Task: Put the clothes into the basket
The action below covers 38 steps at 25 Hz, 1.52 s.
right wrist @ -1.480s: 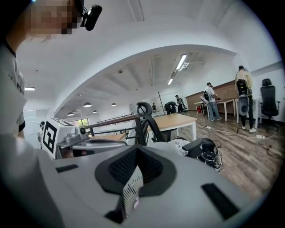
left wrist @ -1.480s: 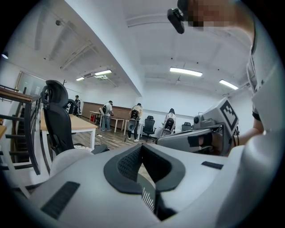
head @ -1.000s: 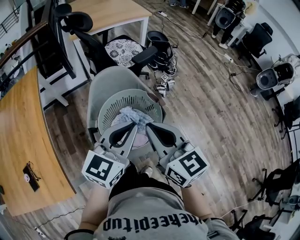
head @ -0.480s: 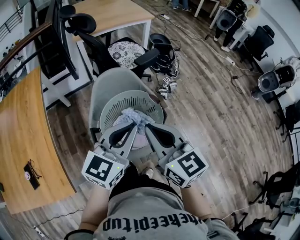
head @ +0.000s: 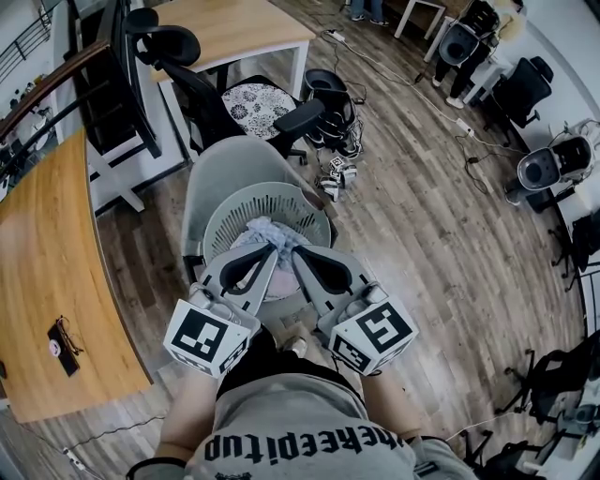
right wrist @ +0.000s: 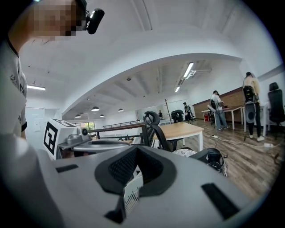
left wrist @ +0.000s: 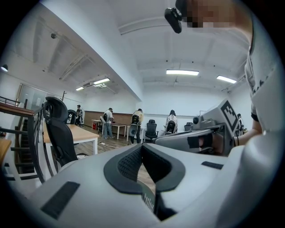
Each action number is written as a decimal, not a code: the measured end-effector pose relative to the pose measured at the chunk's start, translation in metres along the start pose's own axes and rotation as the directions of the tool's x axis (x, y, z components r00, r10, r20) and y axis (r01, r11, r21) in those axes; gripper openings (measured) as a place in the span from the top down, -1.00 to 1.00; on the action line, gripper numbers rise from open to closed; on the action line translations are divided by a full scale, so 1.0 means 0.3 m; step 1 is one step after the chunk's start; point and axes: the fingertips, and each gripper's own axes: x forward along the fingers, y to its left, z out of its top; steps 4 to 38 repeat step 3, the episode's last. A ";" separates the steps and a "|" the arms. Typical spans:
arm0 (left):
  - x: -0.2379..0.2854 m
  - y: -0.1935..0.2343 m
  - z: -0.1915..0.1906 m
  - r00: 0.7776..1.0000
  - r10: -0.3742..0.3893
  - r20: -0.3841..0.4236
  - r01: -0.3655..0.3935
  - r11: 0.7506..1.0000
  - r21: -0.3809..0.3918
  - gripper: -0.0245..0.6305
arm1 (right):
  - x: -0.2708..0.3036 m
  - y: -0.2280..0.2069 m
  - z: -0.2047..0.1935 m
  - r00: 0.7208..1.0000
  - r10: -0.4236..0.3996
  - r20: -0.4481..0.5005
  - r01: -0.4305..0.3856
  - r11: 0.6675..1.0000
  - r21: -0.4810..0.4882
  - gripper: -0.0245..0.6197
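A round pale grey basket (head: 225, 214) stands on a grey chair seat (head: 216, 159) in front of the person. Light blue and white clothes (head: 265, 230) lie inside it. My left gripper (head: 275, 250) and right gripper (head: 295, 254) are held side by side over the basket's near rim, tips almost touching each other. Both point forward, nearly level. In the left gripper view the left gripper (left wrist: 142, 147) has its jaws together with nothing between them. In the right gripper view the right gripper (right wrist: 136, 150) is also shut and empty. The basket's near rim is hidden under the grippers.
A black office chair (head: 187, 66) with a patterned cushion (head: 248, 97) stands behind the basket, by a wooden table (head: 225, 23). A long wooden desk (head: 47, 281) runs along the left. Cables and gear (head: 333, 112) lie on the floor. Several people stand far off (left wrist: 133, 122).
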 end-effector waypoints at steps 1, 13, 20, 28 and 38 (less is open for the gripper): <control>0.000 0.001 0.002 1.000 -0.001 0.001 0.001 1.000 0.000 0.88 | 0.002 0.001 0.002 1.000 0.001 0.001 -0.001 1.000 -0.001 0.89; 0.001 0.003 0.006 1.000 -0.003 0.003 0.003 1.000 -0.002 0.88 | 0.008 0.003 0.004 1.000 0.003 0.001 -0.003 1.000 -0.002 0.89; 0.001 0.003 0.006 1.000 -0.003 0.003 0.003 1.000 -0.002 0.88 | 0.008 0.003 0.004 1.000 0.003 0.001 -0.003 1.000 -0.002 0.89; 0.001 0.003 0.006 1.000 -0.003 0.003 0.003 1.000 -0.002 0.88 | 0.008 0.003 0.004 1.000 0.003 0.001 -0.003 1.000 -0.002 0.89; 0.001 0.003 0.006 1.000 -0.003 0.003 0.003 1.000 -0.002 0.88 | 0.008 0.003 0.004 1.000 0.003 0.001 -0.003 1.000 -0.002 0.89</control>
